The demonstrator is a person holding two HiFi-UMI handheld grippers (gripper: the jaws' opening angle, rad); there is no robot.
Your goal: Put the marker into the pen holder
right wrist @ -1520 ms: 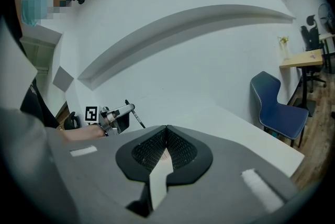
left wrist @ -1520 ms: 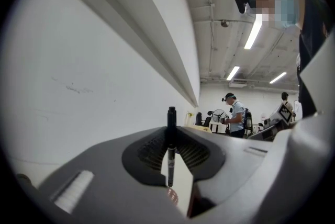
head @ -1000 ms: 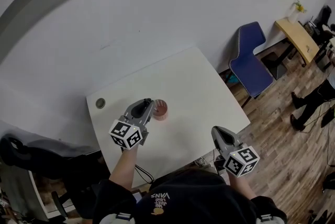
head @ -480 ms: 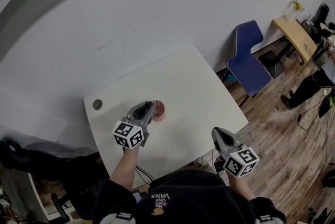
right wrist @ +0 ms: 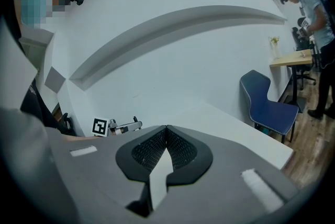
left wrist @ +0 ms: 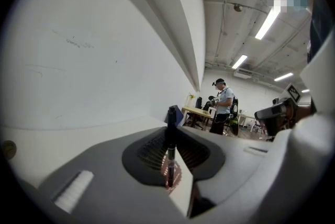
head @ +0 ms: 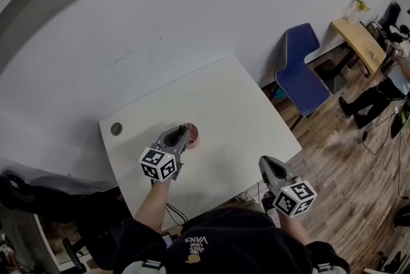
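Observation:
My left gripper (head: pixel 182 133) is shut on a dark marker (left wrist: pixel 169 150), which stands upright between the pads. It hangs over the near left part of the white table (head: pixel 224 106). The tips are right at the small reddish pen holder (head: pixel 193 134). In the left gripper view a pinkish patch of the pen holder (left wrist: pixel 176 175) shows below the marker's lower end. Whether the marker touches it I cannot tell. My right gripper (head: pixel 266 164) hovers at the table's near right edge, and in the right gripper view this gripper (right wrist: pixel 166 127) is shut with nothing in it.
A round grommet (head: pixel 116 128) sits near the table's left corner. A blue chair (head: pixel 300 68) stands off the table's right side, with a wooden desk (head: pixel 360 41) and a person (head: pixel 383 91) beyond. A black chair (head: pixel 38 193) is at the near left.
The head view has shifted slightly. My left gripper stays with the marker at the pen holder, a touch closer over it. The right gripper has not moved.

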